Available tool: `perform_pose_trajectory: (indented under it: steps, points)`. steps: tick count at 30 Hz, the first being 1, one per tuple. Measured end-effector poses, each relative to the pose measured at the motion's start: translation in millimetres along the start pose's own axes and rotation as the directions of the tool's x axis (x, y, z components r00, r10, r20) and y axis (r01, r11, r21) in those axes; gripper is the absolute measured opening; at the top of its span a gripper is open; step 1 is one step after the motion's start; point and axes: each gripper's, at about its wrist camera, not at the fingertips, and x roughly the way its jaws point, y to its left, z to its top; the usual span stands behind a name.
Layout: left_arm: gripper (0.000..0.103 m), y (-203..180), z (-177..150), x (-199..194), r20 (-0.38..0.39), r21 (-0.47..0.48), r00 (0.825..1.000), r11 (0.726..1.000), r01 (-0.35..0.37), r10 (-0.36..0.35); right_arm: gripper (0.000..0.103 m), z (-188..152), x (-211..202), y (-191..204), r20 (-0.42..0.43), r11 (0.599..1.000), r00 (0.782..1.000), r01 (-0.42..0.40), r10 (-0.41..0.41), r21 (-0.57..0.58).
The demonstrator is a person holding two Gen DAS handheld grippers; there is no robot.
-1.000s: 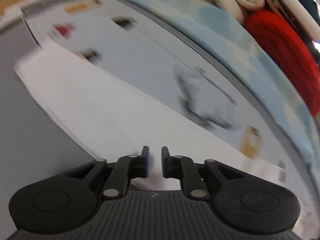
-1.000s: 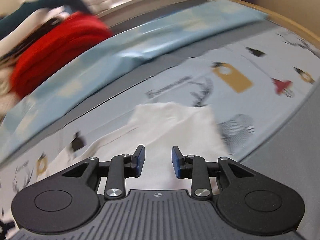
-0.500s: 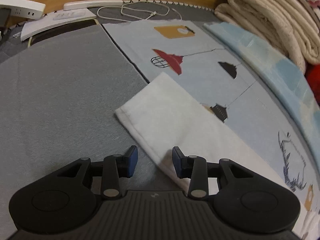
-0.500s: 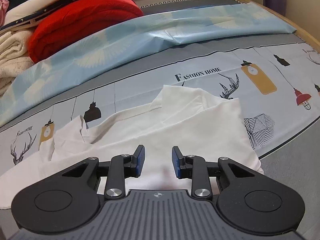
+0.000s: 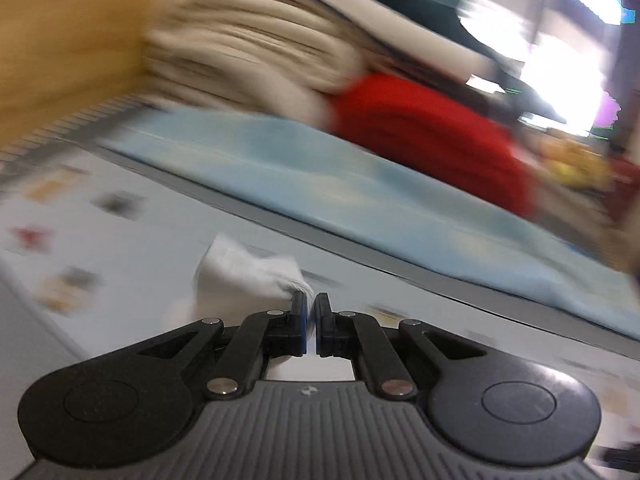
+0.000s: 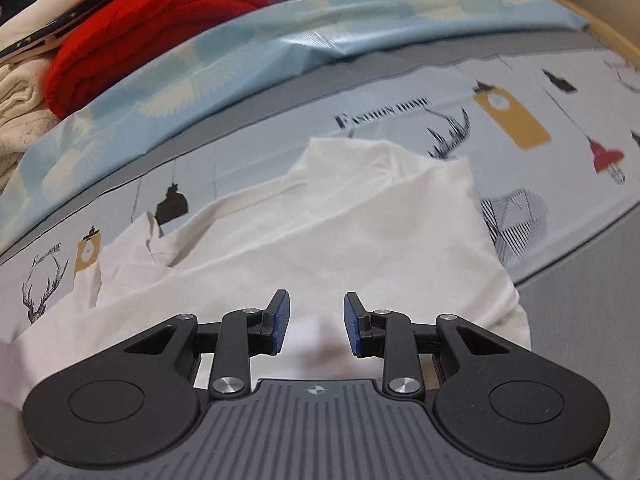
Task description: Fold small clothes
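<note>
— What changed on your left?
— Half a second ago my left claw (image 5: 311,312) gaped over the hem of the white garment (image 6: 320,232); now it's pinched on a bunch of that cloth, lifted and swinging, view blurred

— And the right?
— My right claw (image 6: 316,322) hangs agape, empty, above the garment spread on the printed sheet (image 6: 520,92). I'd judge the fold has begun

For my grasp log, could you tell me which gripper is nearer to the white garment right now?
Left. The left gripper is shut on a bunched edge of the white garment, lifting it. The right gripper hovers open just above the garment, apparently gripping nothing.
</note>
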Motion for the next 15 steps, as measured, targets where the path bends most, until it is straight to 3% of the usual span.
perform_pose_trajectory:
  steps: [2, 4, 8, 11, 12, 14, 15]
  points:
    - [0.004, -48.6, -20.6, 8.6, -0.074, 0.018, 0.99, 0.992, 0.124, -0.122, 0.031, 0.0, -0.5, -9.6, -0.004, 1.0, 1.0, -0.001, 0.001, 0.024]
    - [0.004, -94.9, -42.0, 18.8, -0.141, 0.028, 0.973, 0.981, 0.19, -0.184, 0.031, 0.7, -1.2, -20.4, -0.008, 0.998, 1.0, -0.005, 0.006, 0.057]
    - [0.004, -163.8, -68.9, 29.6, -0.216, -0.018, 0.927, 0.951, 0.31, -0.306, 0.031, 2.4, -2.6, -38.7, -0.012, 0.993, 1.0, -0.001, 0.002, 0.114]
    - [0.004, -206.1, -84.4, 33.5, -0.248, -0.049, 0.883, 0.916, 0.398, -0.397, 0.031, 4.5, -4.5, -50.4, -0.012, 0.989, 1.0, -0.006, 0.008, 0.148]
    - [0.004, -219.3, -93.3, 33.9, -0.276, -0.055, 0.859, 0.9, 0.433, -0.43, 0.031, 5.2, -5.2, -53.9, -0.009, 0.988, 1.0, -0.004, 0.006, 0.154]
    - [0.008, -238.5, -110.2, 40.4, -0.359, -0.084, 0.787, 0.857, 0.508, -0.501, 0.031, 7.5, -5.6, -60.0, -0.003, 0.987, 1.0, 0.001, 0.0, 0.158]
    - [0.011, -242.9, -114.9, 43.4, -0.39, -0.093, 0.767, 0.85, 0.518, -0.51, 0.031, 8.5, -4.7, -63.1, -0.003, 0.987, 1.0, 0.006, -0.005, 0.162]
